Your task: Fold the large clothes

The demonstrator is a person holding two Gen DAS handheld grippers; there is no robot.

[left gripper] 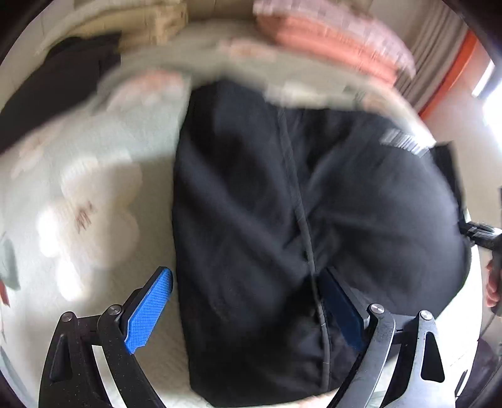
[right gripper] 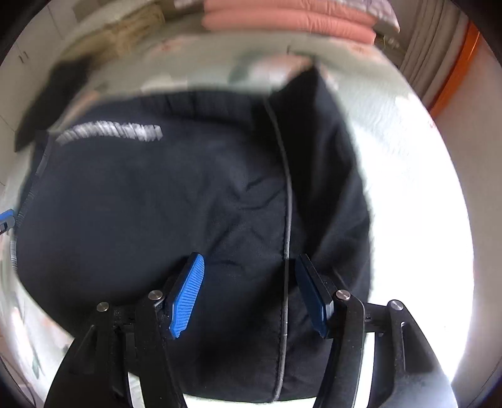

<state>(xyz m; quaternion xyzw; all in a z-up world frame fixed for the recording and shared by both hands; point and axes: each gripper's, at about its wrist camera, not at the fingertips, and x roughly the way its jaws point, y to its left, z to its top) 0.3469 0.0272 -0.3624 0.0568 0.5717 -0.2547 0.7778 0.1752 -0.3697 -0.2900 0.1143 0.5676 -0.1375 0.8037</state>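
A large black garment with a zipper and a grey printed logo lies folded on the pale floral bed sheet. It also fills the right wrist view. My left gripper is open, hovering over the garment's near left edge, one blue pad on the sheet side, the other over the cloth. My right gripper is open above the garment's near edge, astride the zipper line. Neither holds cloth. Both views are motion-blurred.
Folded pink bedding and beige cloth are stacked at the far end of the bed. Another dark garment lies at the far left. Curtains and an orange strip stand at the right.
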